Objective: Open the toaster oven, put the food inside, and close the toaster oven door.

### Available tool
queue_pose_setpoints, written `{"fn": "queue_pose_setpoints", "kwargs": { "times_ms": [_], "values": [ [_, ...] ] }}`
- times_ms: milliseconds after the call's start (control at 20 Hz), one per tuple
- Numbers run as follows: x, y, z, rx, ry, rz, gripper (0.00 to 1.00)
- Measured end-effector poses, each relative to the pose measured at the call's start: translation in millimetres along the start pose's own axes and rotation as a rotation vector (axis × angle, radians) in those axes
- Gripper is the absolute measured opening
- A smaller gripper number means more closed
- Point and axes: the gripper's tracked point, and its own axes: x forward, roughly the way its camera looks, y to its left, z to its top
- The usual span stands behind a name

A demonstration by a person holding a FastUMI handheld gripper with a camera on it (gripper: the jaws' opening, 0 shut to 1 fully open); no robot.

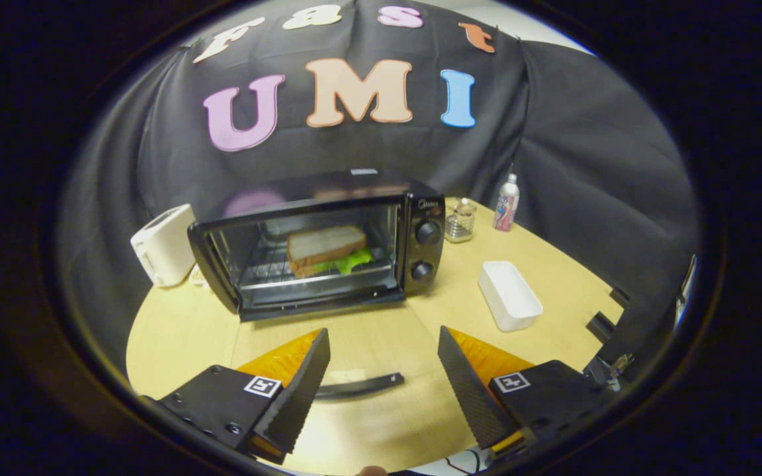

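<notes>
The gripper (384, 383) hangs wide open over the counter (421, 317), holding nothing. Between its fingers lies a dark curved strip (361, 385), possibly a handle, though I can't tell. Beyond them stands the toaster oven (318, 241) with the sandwich (327, 250) on its rack, seen through the glass. The door (301, 254) looks shut, or nearly. If a gap remains, a flat, square push on the door's top edge should seat it without shoving the oven back.
</notes>
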Motion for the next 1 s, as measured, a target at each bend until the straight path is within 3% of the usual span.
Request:
{"fn": "queue_pose_setpoints", "kwargs": {
  "times_ms": [500,1000],
  "values": [
    [5,5,-88,-0.059,0.191,0.021,1.00],
    [22,22,-115,-0.128,0.241,0.059,1.00]
  ]
}}
